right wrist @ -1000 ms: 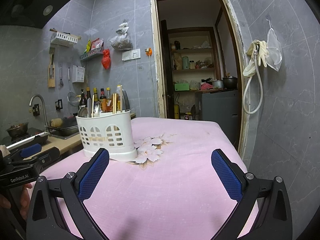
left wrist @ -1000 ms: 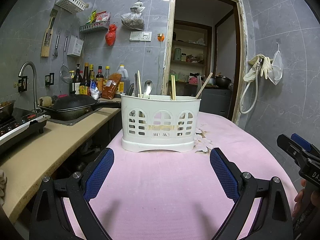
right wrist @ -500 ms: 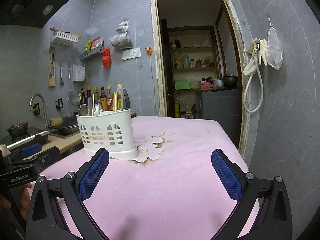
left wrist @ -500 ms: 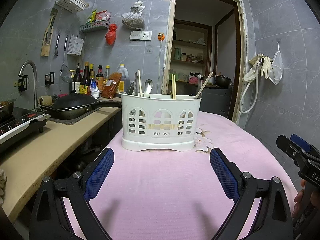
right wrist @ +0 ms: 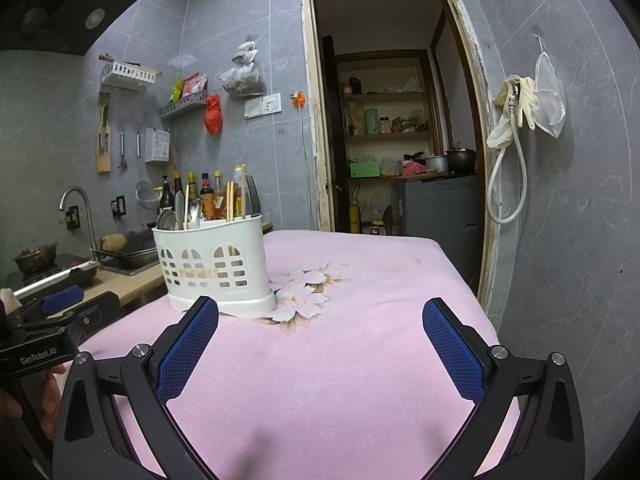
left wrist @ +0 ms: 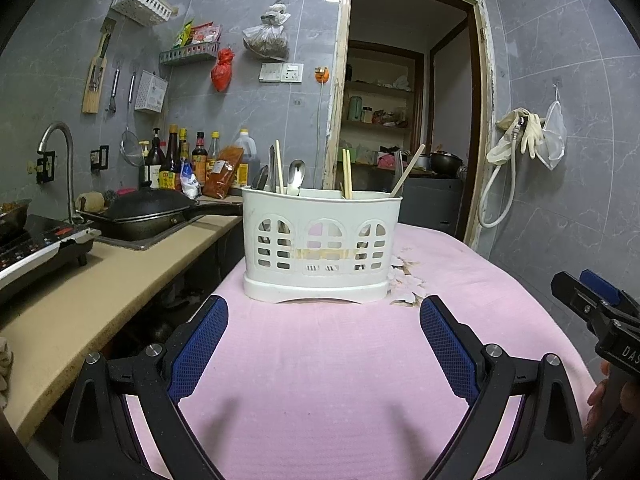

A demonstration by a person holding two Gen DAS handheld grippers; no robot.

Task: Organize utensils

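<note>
pink tablecloth (left wrist: pixel 320 360) | both hand-held grippers spread, empty | utensil caddy (left wrist: pixel 320 240) | range hood (right wrist: pixel 60 4): right view only

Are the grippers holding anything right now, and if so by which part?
Nothing is held. The left gripper and right gripper are both open and empty above the pink cloth.

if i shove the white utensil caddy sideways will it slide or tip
The white utensil caddy would probably slide: it has a wide flared base. The pink cloth may bunch. Tall chopsticks could rattle, perhaps raising tipping risk.
</note>
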